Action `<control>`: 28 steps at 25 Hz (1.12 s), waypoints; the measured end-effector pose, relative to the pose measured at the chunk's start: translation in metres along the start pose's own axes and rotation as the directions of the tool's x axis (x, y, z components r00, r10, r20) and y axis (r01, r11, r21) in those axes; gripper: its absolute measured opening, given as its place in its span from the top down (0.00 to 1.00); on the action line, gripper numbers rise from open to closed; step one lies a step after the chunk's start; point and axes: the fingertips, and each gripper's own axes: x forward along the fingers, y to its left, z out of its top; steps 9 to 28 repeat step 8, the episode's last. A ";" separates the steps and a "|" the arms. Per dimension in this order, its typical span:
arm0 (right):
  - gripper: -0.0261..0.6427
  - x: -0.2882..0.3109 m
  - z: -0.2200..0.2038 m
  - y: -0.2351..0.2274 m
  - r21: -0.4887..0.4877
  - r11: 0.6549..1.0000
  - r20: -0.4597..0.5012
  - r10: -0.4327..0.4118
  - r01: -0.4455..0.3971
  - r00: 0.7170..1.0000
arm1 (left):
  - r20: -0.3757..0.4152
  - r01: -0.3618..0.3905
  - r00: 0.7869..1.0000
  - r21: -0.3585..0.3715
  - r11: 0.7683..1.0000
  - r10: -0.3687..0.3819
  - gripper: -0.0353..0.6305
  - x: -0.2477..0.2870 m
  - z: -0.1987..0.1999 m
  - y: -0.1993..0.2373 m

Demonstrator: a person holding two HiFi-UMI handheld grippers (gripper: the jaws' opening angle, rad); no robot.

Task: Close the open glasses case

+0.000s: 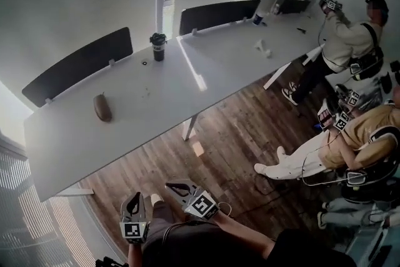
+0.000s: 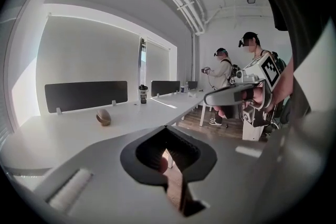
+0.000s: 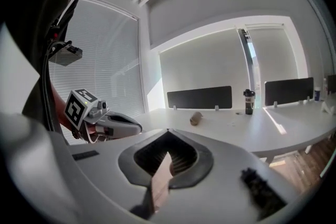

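The brown oval glasses case (image 1: 102, 107) lies on the left part of the long white table (image 1: 144, 128), far from both grippers; it also shows as the case (image 2: 103, 117) and the case (image 3: 196, 118). It is too small to tell how far its lid stands apart. My left gripper (image 1: 134, 197) and right gripper (image 1: 171, 186) are held low near my body, over the wooden floor, short of the table's near edge. Both are shut with nothing in them. From their own cameras, the left gripper (image 2: 166, 130) and right gripper (image 3: 168, 131) point toward the table.
A black tumbler (image 1: 158, 47) stands at the table's far edge between two dark divider panels (image 1: 78, 65). Small white items (image 1: 263, 47) and a cup (image 1: 257, 19) lie far right. Several people (image 1: 342, 40) with grippers stand and sit at the right on the wooden floor (image 1: 225, 141).
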 end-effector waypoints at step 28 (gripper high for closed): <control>0.96 -0.092 -0.038 -0.026 0.029 0.996 0.023 -0.080 0.079 0.997 | -0.042 0.079 0.996 0.037 0.996 -0.077 0.94 0.021 -0.017 -0.096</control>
